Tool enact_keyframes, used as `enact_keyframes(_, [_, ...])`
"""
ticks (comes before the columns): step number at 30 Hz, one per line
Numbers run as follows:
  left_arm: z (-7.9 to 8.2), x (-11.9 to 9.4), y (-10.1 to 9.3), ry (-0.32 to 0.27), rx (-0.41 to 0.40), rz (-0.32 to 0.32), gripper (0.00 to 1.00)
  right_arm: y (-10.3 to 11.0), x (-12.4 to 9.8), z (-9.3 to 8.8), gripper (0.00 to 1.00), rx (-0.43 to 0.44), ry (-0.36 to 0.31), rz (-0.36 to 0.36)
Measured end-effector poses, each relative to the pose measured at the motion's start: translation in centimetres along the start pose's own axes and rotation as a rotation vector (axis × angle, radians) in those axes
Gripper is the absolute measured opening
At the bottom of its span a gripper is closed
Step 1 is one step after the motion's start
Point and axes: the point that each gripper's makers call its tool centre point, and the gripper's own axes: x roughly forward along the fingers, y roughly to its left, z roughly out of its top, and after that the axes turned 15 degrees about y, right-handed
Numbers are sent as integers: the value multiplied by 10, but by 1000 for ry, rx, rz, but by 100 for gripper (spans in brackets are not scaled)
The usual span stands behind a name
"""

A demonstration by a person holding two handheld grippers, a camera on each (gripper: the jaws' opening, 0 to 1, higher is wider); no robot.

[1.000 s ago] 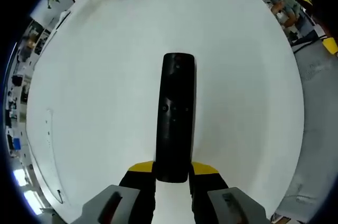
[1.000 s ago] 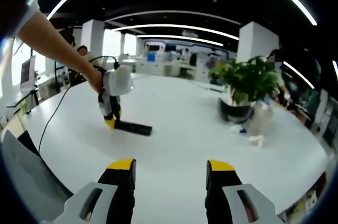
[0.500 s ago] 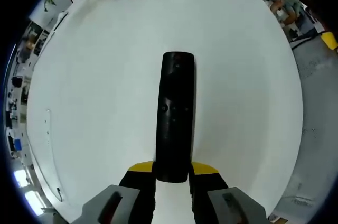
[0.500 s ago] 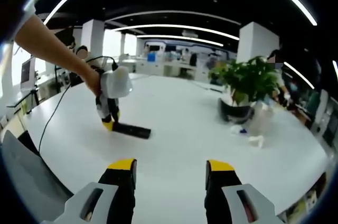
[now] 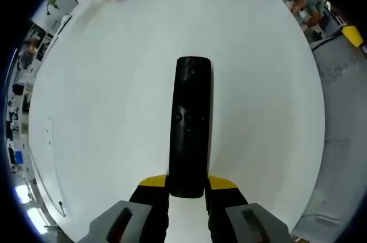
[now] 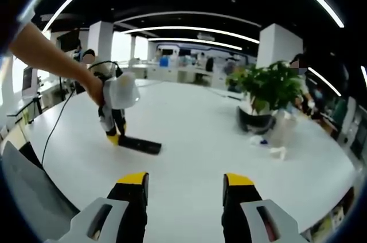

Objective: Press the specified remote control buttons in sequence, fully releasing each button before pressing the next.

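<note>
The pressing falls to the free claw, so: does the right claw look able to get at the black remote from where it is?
Probably yes. The right claw is open and holds nothing, and bare white table lies between it and the long black remote control, which the left claw grips at its near end.

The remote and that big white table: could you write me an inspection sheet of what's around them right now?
Surface: broad white table, mostly bare.
Job's things: black remote control lying flat, one end between the left tongs.
Clutter: potted plant and small white bits near it on the far side of the table.
Grippers: left tongs shut on the remote's near end, also seen from the right gripper view, held by a hand; right tongs open, holding nothing, away from the remote.
Cables: black cable running from the left tongs over the table edge.
Surroundings: open office with pillars, ceiling light strips, people in the distance.
</note>
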Motion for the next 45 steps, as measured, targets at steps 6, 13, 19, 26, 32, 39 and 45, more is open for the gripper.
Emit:
enact_keyframes(6, [0, 0, -2, -5, -5, -3, 23, 1, 0, -1, 49, -5, 4, 4])
enact_keyframes(13, [-1, 0, -5, -13, -9, -6, 23, 1, 1, -1, 49, -8, 6, 3])
enact_keyframes(19, [-2, 0, -7, -45, -19, -12, 23, 2, 1, -2, 48, -12, 11, 4])
enact_keyframes(26, [-1, 0, -11, -43, -19, -12, 23, 3, 1, -2, 48, -18, 14, 10])
enact_keyframes(32, [-2, 0, -12, -27, -27, -13, 23, 3, 1, -2, 47, -16, 11, 10])
enact_keyframes(39, [-2, 0, -12, -19, -31, -15, 23, 3, 0, -1, 47, -12, 8, 11])
enact_keyframes(45, [-2, 0, -14, -15, -33, -13, 23, 3, 0, -1, 47, -14, 7, 11])
